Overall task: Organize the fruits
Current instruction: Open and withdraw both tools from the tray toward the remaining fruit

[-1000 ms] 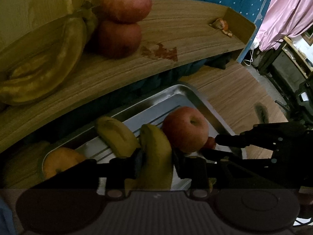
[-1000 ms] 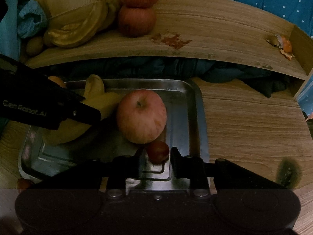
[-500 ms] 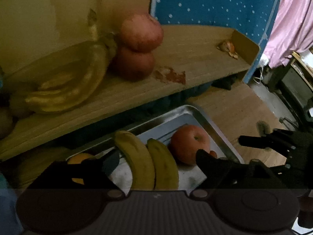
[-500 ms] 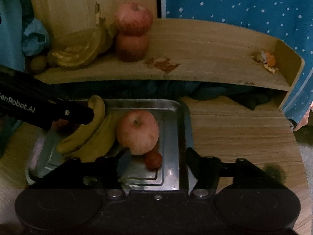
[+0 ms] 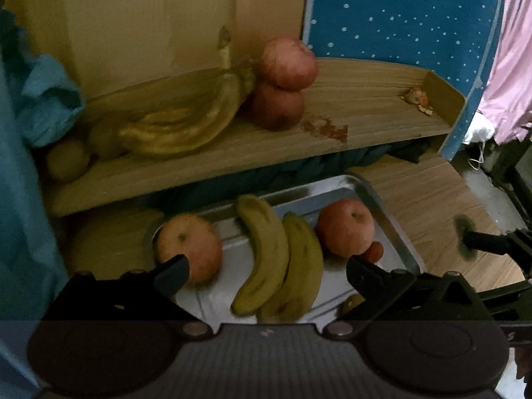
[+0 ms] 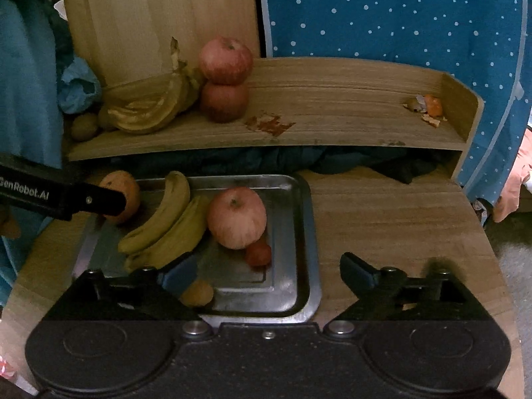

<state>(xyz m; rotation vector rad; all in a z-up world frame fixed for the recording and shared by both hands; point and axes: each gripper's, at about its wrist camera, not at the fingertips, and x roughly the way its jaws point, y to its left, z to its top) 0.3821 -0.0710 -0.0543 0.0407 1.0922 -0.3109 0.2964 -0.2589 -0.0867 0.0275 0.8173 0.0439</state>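
The left wrist view looks forward and down along its own jaws from the left front of the metal tray (image 5: 392,206), close above it, facing the wooden shelf (image 5: 365,76). The right wrist view sits further right and a little further back, over the table (image 6: 392,212). Both share the tray, its bananas (image 6: 166,222), the shelf and the dotted blue cloth (image 6: 399,10).

Your wooden worktop (image 6: 382,219) carries steel tray (image 6: 307,232) at left; dark cloth (image 6: 299,161) bunched at back under shelf. Your raised wooden shelf (image 6: 332,113) carries banana bunch (image 6: 149,113), two stacked apples (image 6: 226,79), small brown fruit (image 6: 83,128) at left end, peel scraps (image 6: 427,108) at right end, reddish stain (image 6: 271,124) mid-shelf.
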